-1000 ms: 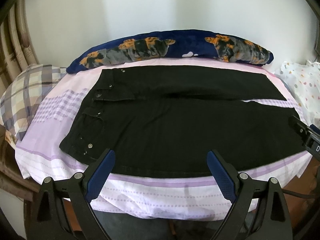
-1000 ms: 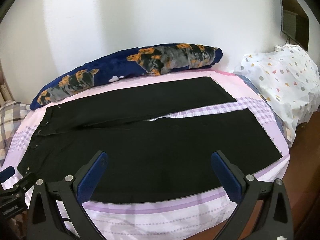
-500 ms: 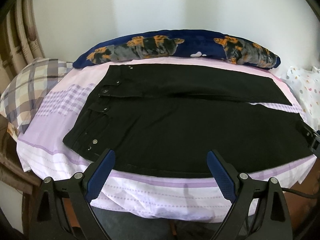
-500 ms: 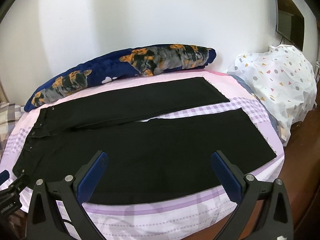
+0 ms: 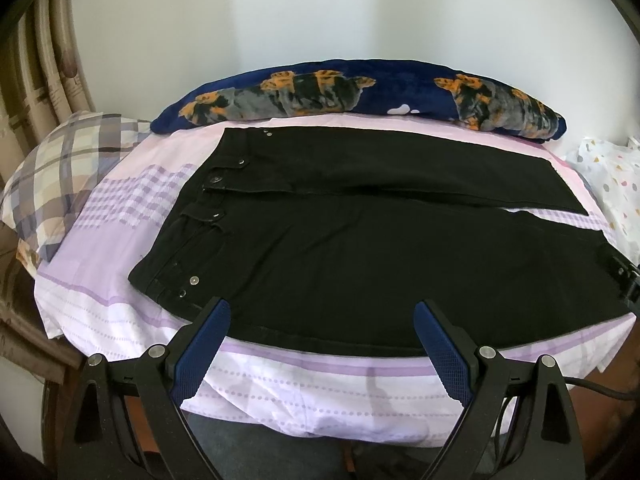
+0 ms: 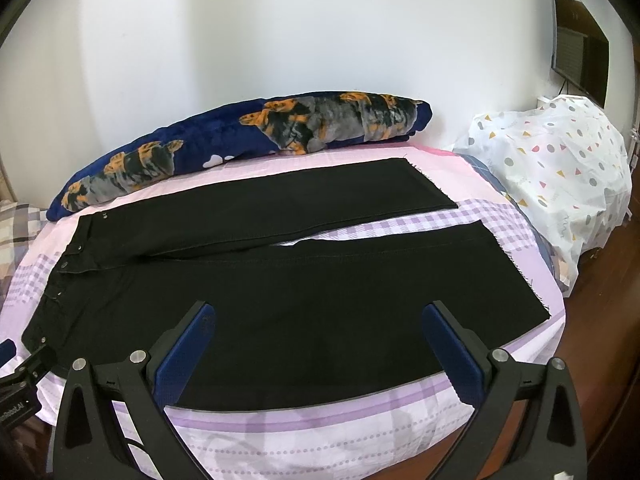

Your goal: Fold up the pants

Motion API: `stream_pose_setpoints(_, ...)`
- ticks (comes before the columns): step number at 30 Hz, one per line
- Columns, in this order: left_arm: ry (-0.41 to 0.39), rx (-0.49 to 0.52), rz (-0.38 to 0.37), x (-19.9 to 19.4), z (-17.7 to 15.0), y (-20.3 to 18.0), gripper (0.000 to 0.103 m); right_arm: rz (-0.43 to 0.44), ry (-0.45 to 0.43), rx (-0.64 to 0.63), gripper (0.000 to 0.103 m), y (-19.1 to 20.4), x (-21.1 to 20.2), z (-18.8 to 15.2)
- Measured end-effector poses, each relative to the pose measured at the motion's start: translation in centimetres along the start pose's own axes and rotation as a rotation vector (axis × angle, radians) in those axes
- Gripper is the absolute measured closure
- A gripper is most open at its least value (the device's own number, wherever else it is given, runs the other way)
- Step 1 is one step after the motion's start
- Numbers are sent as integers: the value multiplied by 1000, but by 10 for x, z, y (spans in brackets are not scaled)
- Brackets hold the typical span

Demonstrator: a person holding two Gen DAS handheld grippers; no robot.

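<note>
Black pants [image 5: 360, 256] flat on sheet [image 5: 120, 208], unfolded, legs apart at hems. Left gripper [image 5: 320, 312] & right gripper [image 6: 320, 316] wide open, holding nothing, above near edge.

1. From my remote seat, I took the pants [image 5: 360, 264] as my landmark; they lay flat on the bed sheet [image 5: 132, 208], legs spread apart.
2. Behind the pants, against the wall, lay a long pillow [image 5: 360, 88].
3. Left of the pants' waistband sat a second pillow [image 5: 60, 172], at the sheet's edge.
4. Right of the pants' hems, off the sheet, stood a covered bundle [image 6: 560, 176].
5. Before the pants' near edge I had the left gripper [image 5: 322, 322] at the waist end, jaws apart.
6. The right gripper [image 6: 318, 324] hung over the pants' nearer leg, jaws apart.
</note>
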State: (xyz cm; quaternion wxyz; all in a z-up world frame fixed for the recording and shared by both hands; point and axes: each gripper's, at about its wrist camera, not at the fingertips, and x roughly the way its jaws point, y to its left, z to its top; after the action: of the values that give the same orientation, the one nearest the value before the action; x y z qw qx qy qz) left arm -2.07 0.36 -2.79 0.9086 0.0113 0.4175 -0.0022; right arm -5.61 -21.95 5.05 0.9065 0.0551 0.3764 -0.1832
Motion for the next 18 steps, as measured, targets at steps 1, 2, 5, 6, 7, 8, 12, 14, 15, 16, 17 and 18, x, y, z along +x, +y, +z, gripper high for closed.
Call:
stream_pose_setpoints(1, 0, 0, 1, 0, 0, 0, 10, 1, 0, -1, 0, 0, 0, 0)
stream_pose_setpoints(2, 2, -1, 2, 0, 0, 0, 10, 2, 0, -1, 0, 0, 0, 0)
stream_pose_setpoints(5, 1, -1, 3, 1, -1, 0, 10, 2, 0, -1, 0, 0, 0, 0)
stream_pose_setpoints(6, 1, -1, 3, 2, -1, 1, 10, 1, 1, -1, 0, 0, 0, 0)
stream_pose_setpoints(7, 1, -1, 1, 1, -1, 1, 10, 2, 0, 0, 0, 0, 0, 0)
stream_pose_setpoints(8, 1, -1, 1, 1, -1, 1, 10, 2, 0, 0, 0, 1, 0, 0)
stream_pose_setpoints(12, 2, -1, 1, 1, -1, 0, 10, 2, -1, -1, 0, 1, 0, 1)
stream_pose_setpoints(14, 2, -2, 0, 1, -1, 1, 10, 2, 1, -2, 0, 2, 0, 1)
stream_pose_setpoints(15, 2, -3, 0, 2, -2, 1, 10, 2, 1, -1, 0, 2, 0, 1)
stream_pose_setpoints(16, 2, -5, 0, 2, -3, 2, 10, 2, 1, -3, 0, 2, 0, 1)
stream_pose_setpoints(17, 3, -6, -1, 3, -3, 2, 10, 1, 1, -3, 0, 2, 0, 1)
stream_pose_setpoints(18, 2, -8, -2, 3, -4, 2, 10, 2, 1, -4, 0, 2, 0, 1)
